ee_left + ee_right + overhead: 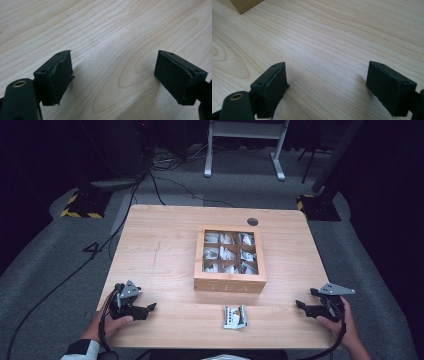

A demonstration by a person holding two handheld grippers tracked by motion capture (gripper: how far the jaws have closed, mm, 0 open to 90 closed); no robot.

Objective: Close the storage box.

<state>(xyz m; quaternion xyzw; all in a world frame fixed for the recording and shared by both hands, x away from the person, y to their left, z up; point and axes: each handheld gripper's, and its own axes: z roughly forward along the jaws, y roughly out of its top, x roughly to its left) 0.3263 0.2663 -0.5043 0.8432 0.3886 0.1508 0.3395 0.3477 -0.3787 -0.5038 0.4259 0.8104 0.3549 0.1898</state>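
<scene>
Plainly, the wooden box [229, 285] front reads "TEA"

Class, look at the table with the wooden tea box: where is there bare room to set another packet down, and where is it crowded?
Free: the wide bare wood left of the tea box, above the left gripper; the narrower strip between the box and the right gripper; the band behind the box by the round hole. Crowded: the front edge, where the loose packet lies just before the box.
</scene>
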